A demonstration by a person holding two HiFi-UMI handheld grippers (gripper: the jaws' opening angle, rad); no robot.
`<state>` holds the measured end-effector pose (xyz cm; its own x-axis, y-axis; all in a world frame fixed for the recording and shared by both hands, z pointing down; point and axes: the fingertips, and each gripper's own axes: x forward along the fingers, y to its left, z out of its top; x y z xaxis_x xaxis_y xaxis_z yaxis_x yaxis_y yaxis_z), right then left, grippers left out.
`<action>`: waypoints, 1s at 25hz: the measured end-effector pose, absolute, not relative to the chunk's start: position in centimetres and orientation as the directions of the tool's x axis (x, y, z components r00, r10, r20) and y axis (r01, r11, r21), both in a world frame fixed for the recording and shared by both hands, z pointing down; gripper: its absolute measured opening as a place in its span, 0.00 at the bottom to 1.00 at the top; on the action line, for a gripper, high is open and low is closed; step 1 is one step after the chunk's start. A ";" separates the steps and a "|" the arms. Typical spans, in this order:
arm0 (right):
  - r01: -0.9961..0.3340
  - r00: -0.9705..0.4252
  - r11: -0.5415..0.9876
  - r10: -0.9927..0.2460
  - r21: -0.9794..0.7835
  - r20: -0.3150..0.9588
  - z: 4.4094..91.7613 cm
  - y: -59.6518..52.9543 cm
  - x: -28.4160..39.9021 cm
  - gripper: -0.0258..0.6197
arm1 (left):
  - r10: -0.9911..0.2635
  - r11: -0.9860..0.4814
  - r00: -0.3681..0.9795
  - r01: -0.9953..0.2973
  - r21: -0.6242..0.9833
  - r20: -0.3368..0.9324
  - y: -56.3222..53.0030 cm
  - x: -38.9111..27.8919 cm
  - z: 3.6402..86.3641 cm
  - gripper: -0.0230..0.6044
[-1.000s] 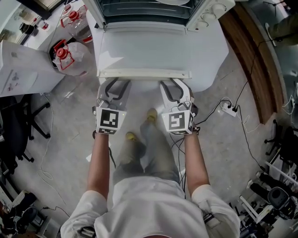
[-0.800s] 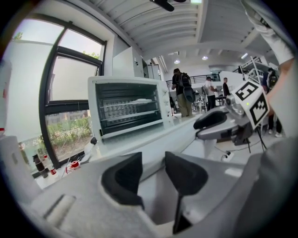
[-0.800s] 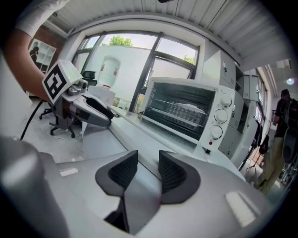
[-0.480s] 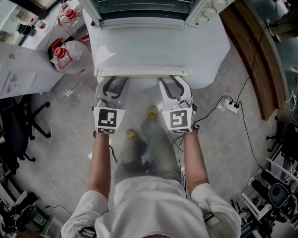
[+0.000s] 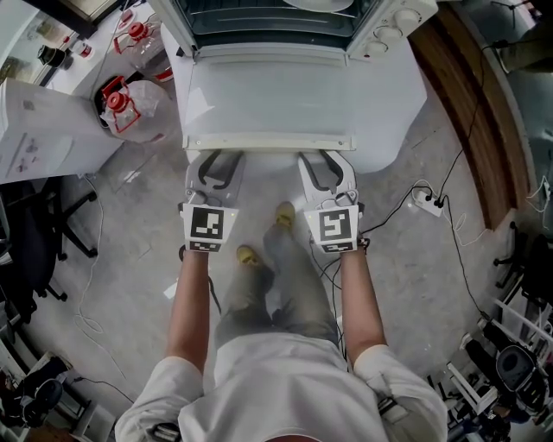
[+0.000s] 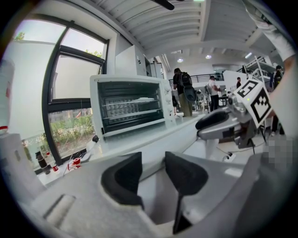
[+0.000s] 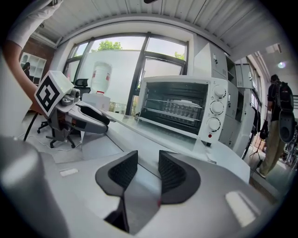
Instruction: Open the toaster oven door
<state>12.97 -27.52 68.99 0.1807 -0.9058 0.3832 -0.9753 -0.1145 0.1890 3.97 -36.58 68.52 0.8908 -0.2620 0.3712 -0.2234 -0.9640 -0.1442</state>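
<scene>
The white toaster oven point(image 5: 285, 17) stands at the top of the head view with its door point(image 5: 268, 95) swung down flat. The door's handle bar point(image 5: 270, 142) faces me. My left gripper point(image 5: 214, 155) and right gripper point(image 5: 327, 155) are side by side just short of that handle, both open with nothing between the pads. In the left gripper view the oven point(image 6: 130, 104) shows its racks beyond the left gripper point(image 6: 153, 169), and the right gripper point(image 6: 219, 123) is alongside. The right gripper view shows the oven point(image 7: 179, 104) past the right gripper point(image 7: 148, 169).
Two clear jugs with red caps point(image 5: 130, 104) sit left of the oven. A white power strip point(image 5: 425, 200) and cables lie on the floor at right, beside a wooden counter point(image 5: 467, 104). An office chair point(image 5: 43, 216) is at left. People point(image 6: 181, 90) stand far behind.
Both grippers have stayed side by side at the door's handle edge; the head view has shifted slightly. The door was down flat in every frame.
</scene>
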 end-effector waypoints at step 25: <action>-0.977 0.184 -0.133 -0.920 0.164 0.346 67.1 -27.3 13.0 0.23 | -0.295 -0.954 0.895 -0.255 -0.157 0.334 -36.8 3.7 66.7 0.24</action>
<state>13.03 -27.33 67.08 0.1836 -0.9201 0.3459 -0.9774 -0.1334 0.1639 3.71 -36.76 66.75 0.8954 -0.2948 0.3338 -0.2555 -0.9540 -0.1571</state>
